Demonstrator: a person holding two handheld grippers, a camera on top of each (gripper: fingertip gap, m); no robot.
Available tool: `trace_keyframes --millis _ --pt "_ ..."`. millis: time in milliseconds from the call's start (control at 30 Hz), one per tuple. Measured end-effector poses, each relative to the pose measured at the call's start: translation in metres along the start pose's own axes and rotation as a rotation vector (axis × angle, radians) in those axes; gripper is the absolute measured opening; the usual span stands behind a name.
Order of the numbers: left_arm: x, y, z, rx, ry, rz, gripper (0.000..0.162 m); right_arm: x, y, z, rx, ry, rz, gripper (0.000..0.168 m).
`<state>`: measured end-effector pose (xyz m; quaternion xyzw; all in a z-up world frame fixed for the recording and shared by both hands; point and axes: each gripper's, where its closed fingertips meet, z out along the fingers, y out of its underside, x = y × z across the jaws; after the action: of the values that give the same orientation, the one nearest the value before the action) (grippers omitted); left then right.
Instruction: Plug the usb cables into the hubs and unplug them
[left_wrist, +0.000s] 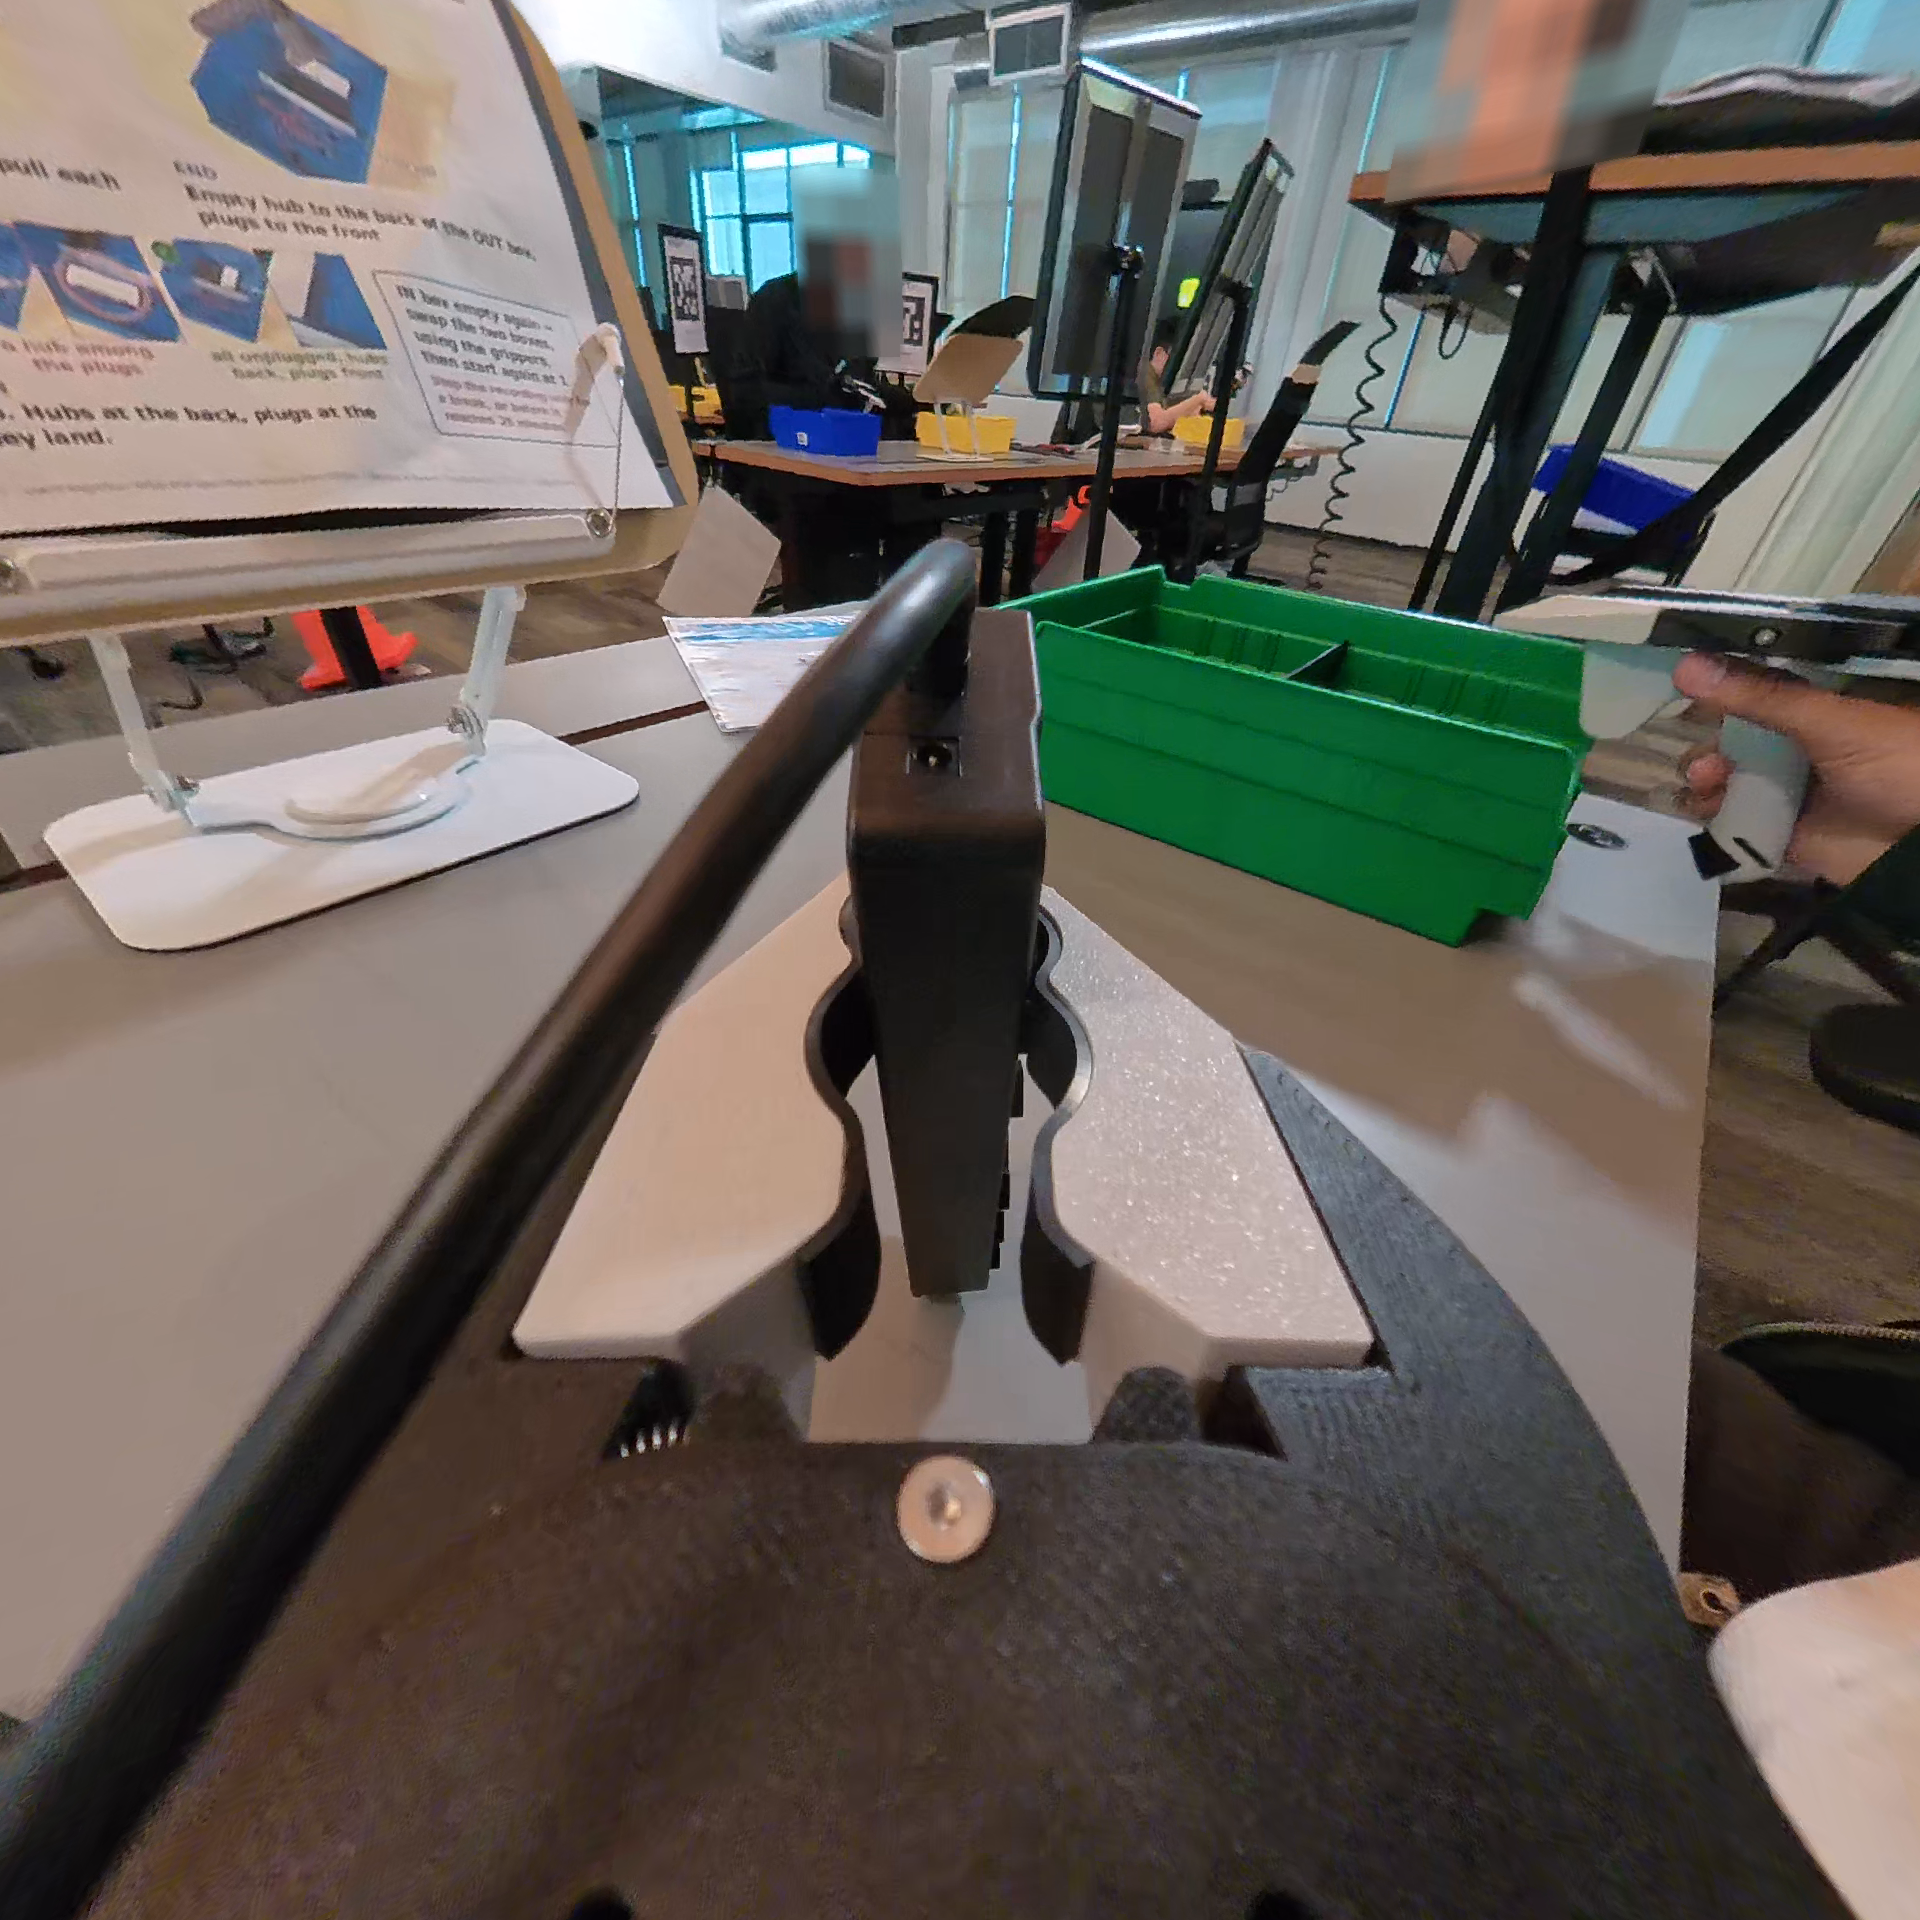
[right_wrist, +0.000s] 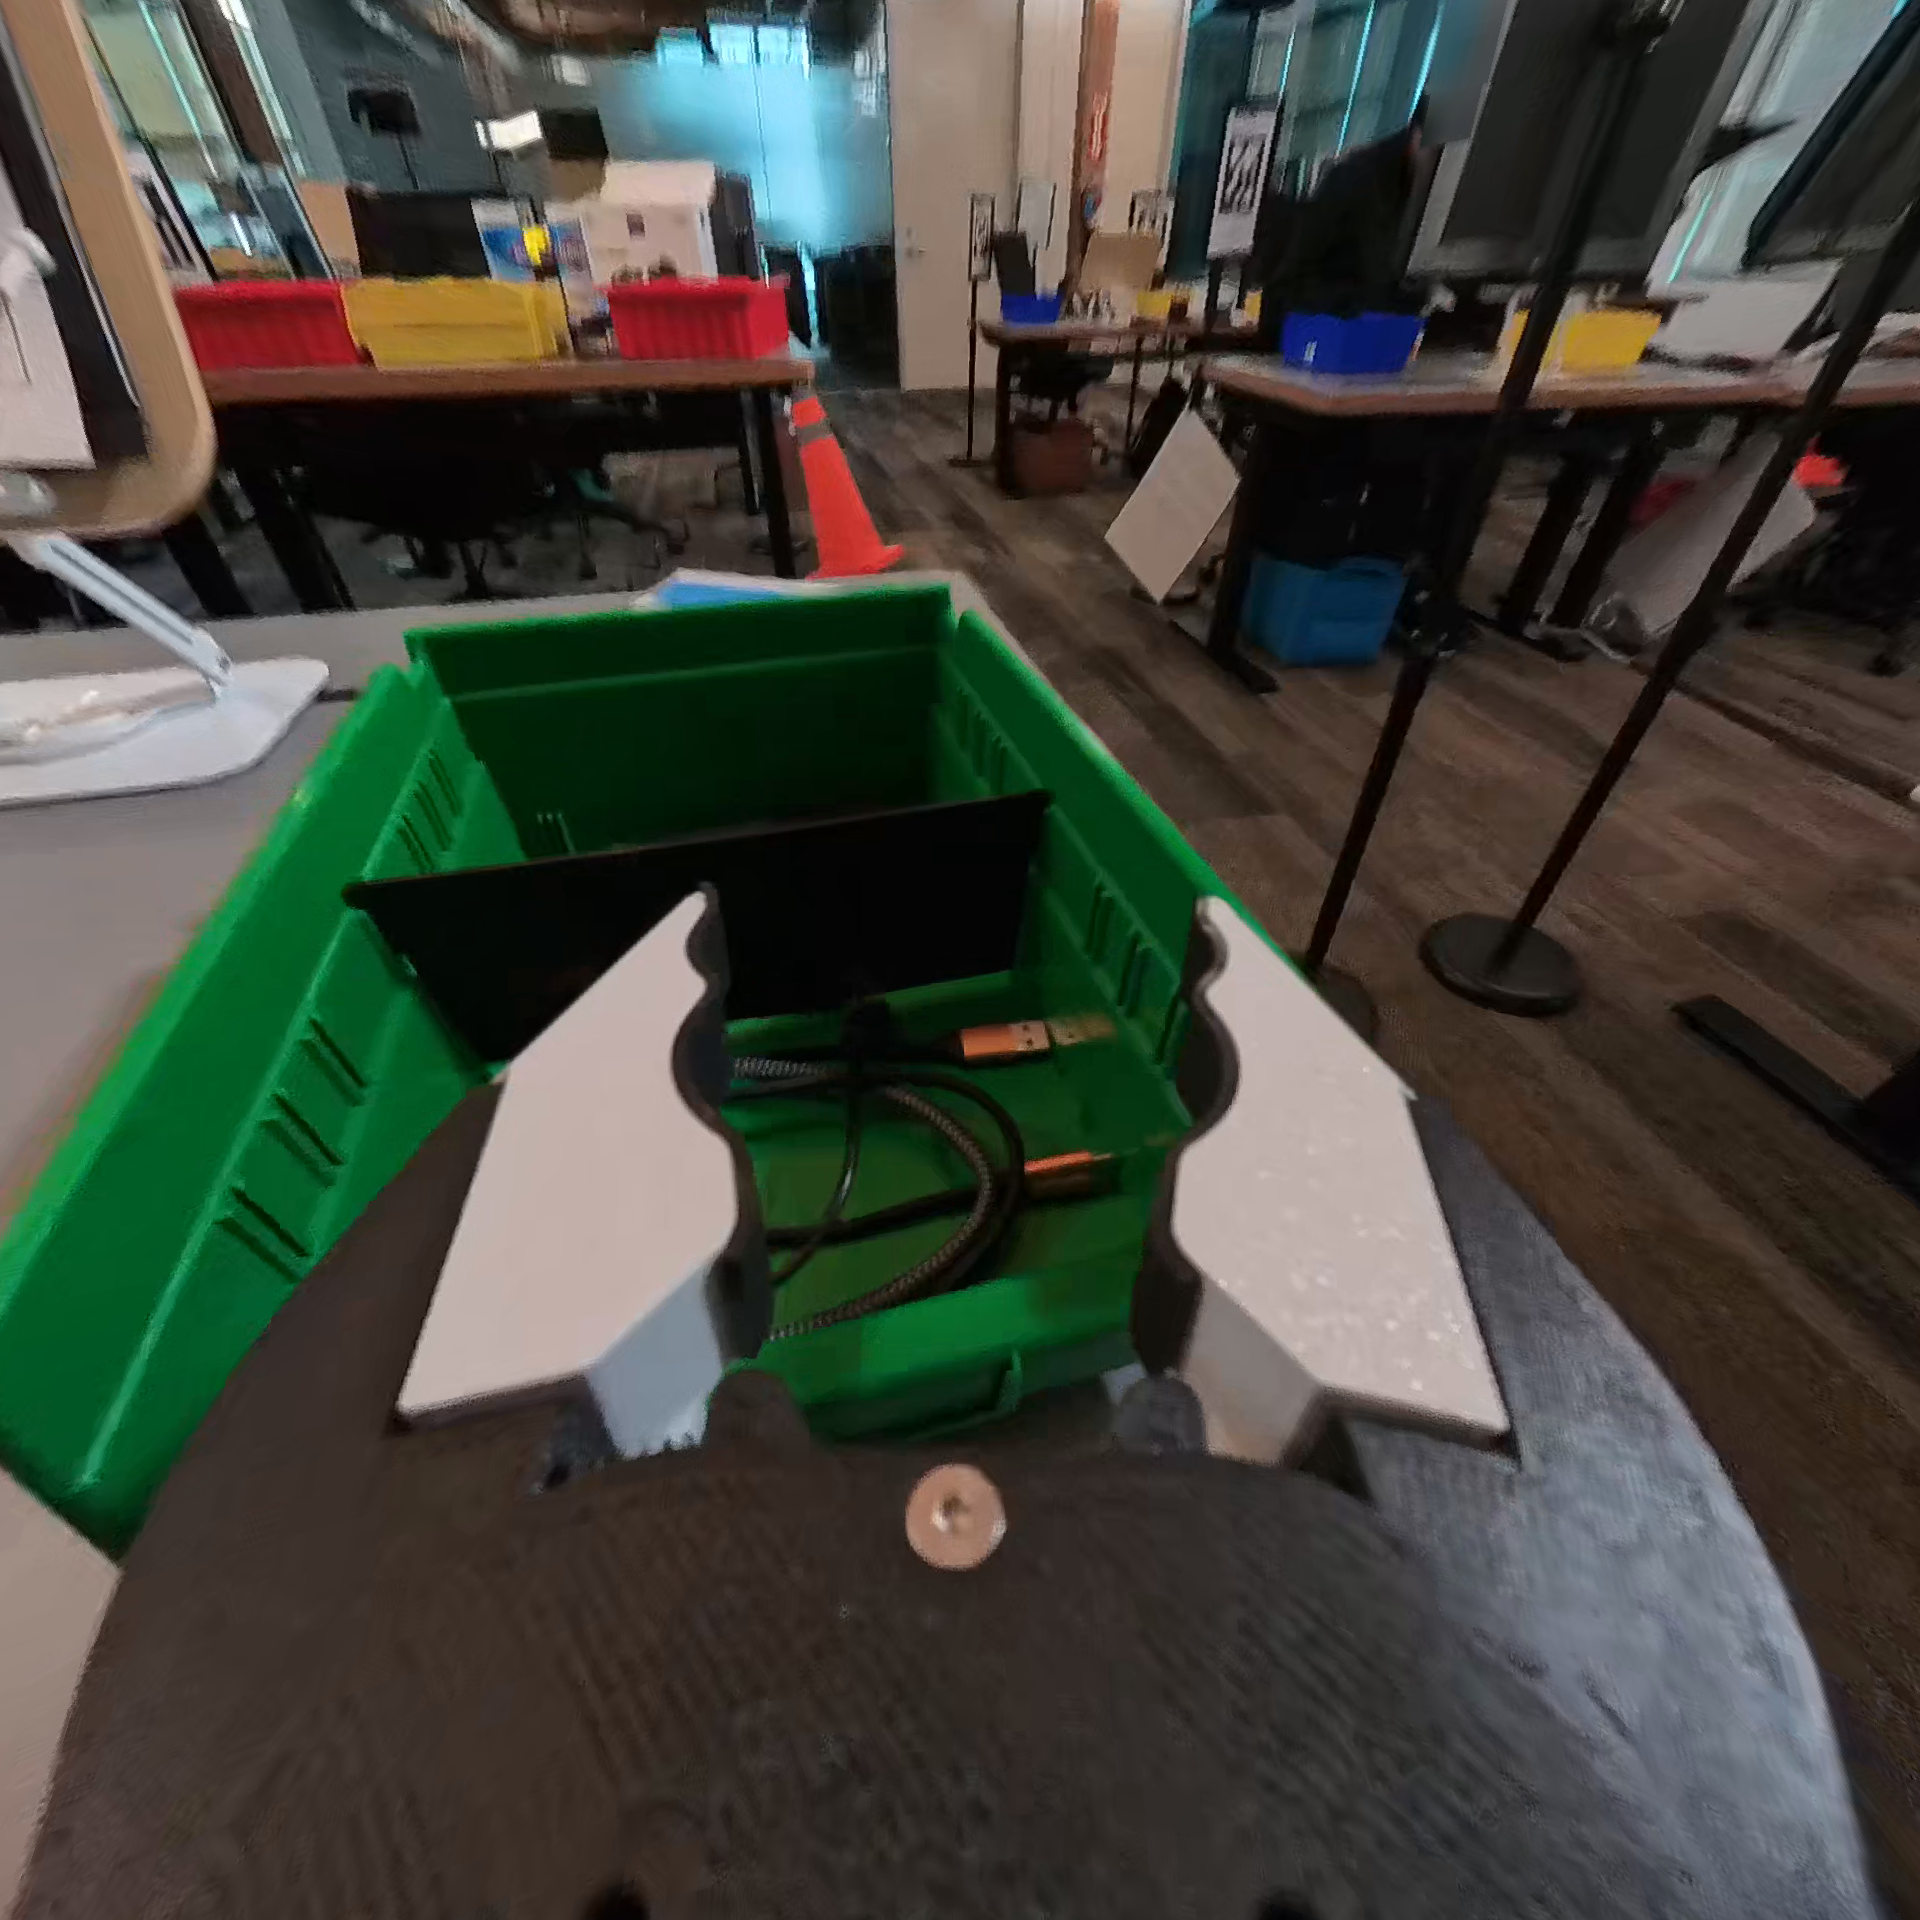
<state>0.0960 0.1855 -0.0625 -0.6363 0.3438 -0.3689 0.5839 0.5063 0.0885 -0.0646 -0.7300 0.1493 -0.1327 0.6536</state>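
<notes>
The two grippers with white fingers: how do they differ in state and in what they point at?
The left gripper is shut on a flat black hub, held on edge with its thick black cable arching away; the right gripper is open and holds nothing. The left gripper is above the grey table; the right gripper faces the green plastic bin, where braided cables with orange plugs lie. Both have white fingers on black bodies.

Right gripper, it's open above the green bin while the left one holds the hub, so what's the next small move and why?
Probably lower the right gripper into the near compartment of the green bin and close on the orange USB plug. Its jaws are open and empty, the cables lie loose there, and the left gripper already clamps the black hub upright, apparently ready for a plug.
</notes>
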Motion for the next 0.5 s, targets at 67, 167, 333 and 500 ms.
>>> trace_keyframes --millis 67,167,333,500 --pt "-0.002 0.001 0.0 0.001 0.008 -0.038 0.027 -0.009 -0.018 -0.008 0.089 -0.025 -0.022 0.083" --pt "-0.002 -0.006 -0.003 0.023 0.045 -0.123 0.02 -0.035 -0.038 -0.021 0.199 -0.05 -0.164 0.072" --pt "0.004 -0.051 -0.015 0.123 0.206 -0.376 0.023 -0.125 -0.077 -0.068 0.441 -0.245 -0.329 0.047" --pt "0.024 -0.116 -0.041 0.251 0.484 -0.707 0.02 -0.246 -0.081 -0.138 0.561 -0.652 -0.22 0.035"
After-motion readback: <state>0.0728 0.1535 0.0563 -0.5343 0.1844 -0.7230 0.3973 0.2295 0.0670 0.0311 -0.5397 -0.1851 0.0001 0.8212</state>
